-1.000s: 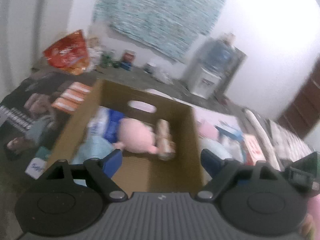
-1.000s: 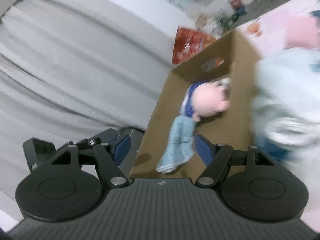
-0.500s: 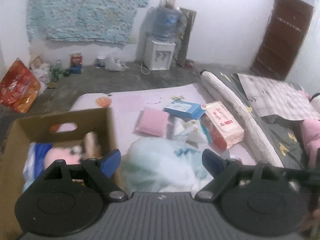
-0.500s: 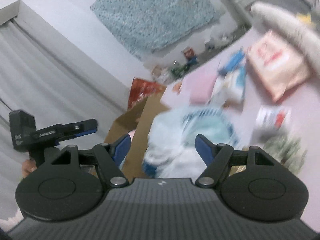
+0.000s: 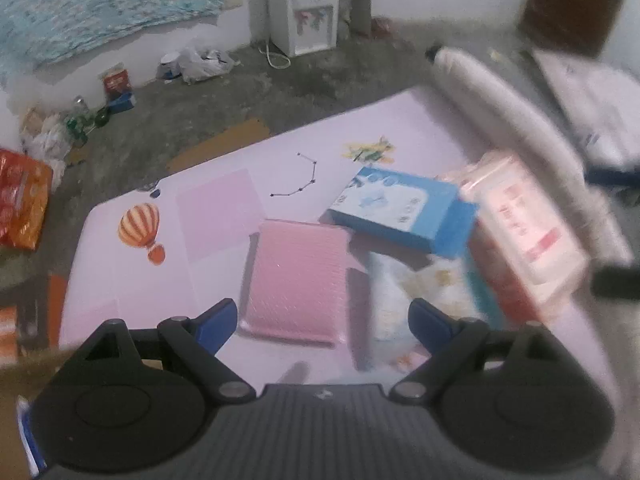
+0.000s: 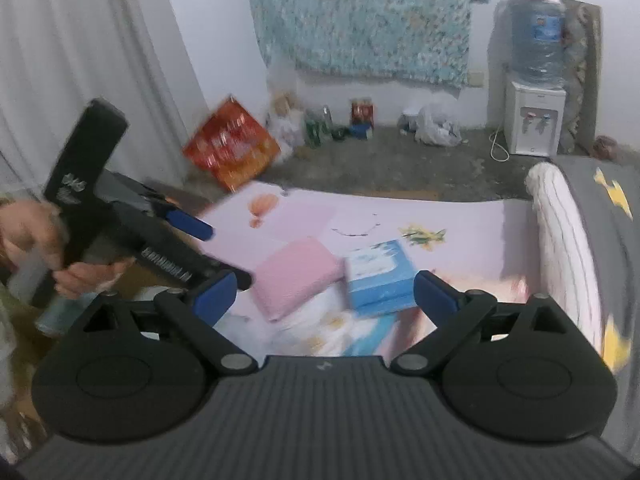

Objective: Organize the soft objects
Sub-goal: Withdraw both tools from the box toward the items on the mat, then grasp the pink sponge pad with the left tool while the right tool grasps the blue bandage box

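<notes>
Facing pink pack (image 5: pixel 294 280) now, box apparently gone

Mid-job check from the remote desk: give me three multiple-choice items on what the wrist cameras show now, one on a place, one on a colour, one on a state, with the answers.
1. Where does the pink pack lie relative to the blue box, seen from the left wrist camera?
A. on top of it
B. left of it and nearer the camera
C. right of it, far side

2. What colour is the balloon drawing on the mat?
A. orange and white
B. green
C. black

3. How does the left gripper stand?
A. shut on the pink pack
B. shut on nothing
C. open, holding nothing

Answers: 1 B, the pack sits left of and below the box in the picture. 2 A, orange and white stripes show. 3 C, its fingers stand wide apart above the pack, having just been opening, with nothing pressed between them.
</notes>
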`<state>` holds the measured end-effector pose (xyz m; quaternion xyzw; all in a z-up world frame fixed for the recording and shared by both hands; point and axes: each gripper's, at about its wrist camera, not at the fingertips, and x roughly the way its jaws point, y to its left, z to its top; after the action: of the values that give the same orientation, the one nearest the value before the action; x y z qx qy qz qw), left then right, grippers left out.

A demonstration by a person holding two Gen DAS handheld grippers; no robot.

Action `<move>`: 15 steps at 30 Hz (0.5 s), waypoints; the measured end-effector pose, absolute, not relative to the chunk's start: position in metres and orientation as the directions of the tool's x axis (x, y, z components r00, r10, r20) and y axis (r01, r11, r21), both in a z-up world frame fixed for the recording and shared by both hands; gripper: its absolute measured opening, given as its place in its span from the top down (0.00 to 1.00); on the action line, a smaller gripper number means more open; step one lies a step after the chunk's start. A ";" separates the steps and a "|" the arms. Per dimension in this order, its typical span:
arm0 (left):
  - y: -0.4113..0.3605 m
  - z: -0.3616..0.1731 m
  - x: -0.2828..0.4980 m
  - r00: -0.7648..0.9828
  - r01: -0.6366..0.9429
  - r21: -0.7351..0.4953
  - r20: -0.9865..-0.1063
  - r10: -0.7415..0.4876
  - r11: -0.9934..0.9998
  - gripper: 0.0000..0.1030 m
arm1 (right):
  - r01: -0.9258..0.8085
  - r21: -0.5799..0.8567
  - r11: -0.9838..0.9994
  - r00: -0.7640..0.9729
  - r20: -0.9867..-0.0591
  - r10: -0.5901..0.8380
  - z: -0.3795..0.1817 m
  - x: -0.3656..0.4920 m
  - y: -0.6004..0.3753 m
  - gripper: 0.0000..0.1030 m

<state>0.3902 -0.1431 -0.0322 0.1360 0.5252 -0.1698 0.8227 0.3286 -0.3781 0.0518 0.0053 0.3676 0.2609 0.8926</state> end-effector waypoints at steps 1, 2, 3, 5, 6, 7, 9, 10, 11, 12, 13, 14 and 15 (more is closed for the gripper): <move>-0.146 -0.037 0.398 0.385 0.433 0.060 -0.914 -0.124 0.900 0.09 | -0.488 0.185 0.853 0.571 -0.672 0.472 0.047 0.345 -0.376 0.05; -0.147 -0.043 0.403 0.385 0.444 0.070 -0.915 -0.120 0.893 0.09 | -0.508 0.170 0.844 0.548 -0.692 0.470 0.043 0.359 -0.372 0.02; -0.147 -0.049 0.408 0.381 0.454 0.077 -0.917 -0.115 0.888 0.07 | -0.525 0.156 0.837 0.525 -0.715 0.462 0.037 0.376 -0.367 0.02; -0.151 -0.062 0.419 0.360 0.466 0.084 -0.928 -0.102 0.881 0.05 | -0.531 0.156 0.833 0.474 -0.760 0.445 0.024 0.407 -0.355 0.01; -0.152 -0.069 0.423 0.350 0.465 0.089 -0.932 -0.090 0.881 0.05 | -0.534 0.160 0.830 0.451 -0.777 0.440 0.019 0.417 -0.352 0.01; -0.153 -0.074 0.427 0.340 0.462 0.092 -0.937 -0.080 0.882 0.05 | -0.533 0.162 0.831 0.435 -0.790 0.433 0.012 0.430 -0.349 0.01; -0.155 -0.085 0.435 0.319 0.467 0.087 -0.945 -0.076 0.880 0.05 | -0.541 0.194 0.819 0.390 -0.804 0.448 -0.001 0.447 -0.339 0.01; -0.155 -0.090 0.439 0.314 0.467 0.087 -0.947 -0.073 0.880 0.05 | -0.547 0.202 0.812 0.369 -0.813 0.451 -0.007 0.456 -0.335 0.01; -0.156 -0.096 0.442 0.310 0.466 0.090 -0.948 -0.067 0.880 0.05 | -0.560 0.193 0.805 0.351 -0.825 0.442 -0.014 0.462 -0.329 0.01; -0.157 -0.099 0.444 0.304 0.466 0.094 -0.951 -0.060 0.880 0.05 | -0.568 0.180 0.803 0.342 -0.836 0.430 -0.019 0.465 -0.326 0.01; -0.158 -0.102 0.446 0.297 0.467 0.096 -0.953 -0.053 0.879 0.05 | -0.571 0.170 0.803 0.329 -0.849 0.414 -0.026 0.471 -0.322 0.01; -0.158 -0.106 0.448 0.293 0.465 0.098 -0.955 -0.049 0.880 0.05 | -0.569 0.169 0.805 0.316 -0.859 0.403 -0.033 0.476 -0.320 0.01; -0.159 -0.108 0.450 0.290 0.465 0.098 -0.956 -0.046 0.880 0.05 | -0.561 0.172 0.810 0.304 -0.867 0.395 -0.041 0.482 -0.317 0.01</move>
<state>0.4496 -0.1587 -0.1082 0.1825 0.5730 -0.1634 0.7821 0.4819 -0.3170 -0.0406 -0.0815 0.5094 0.2976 0.8033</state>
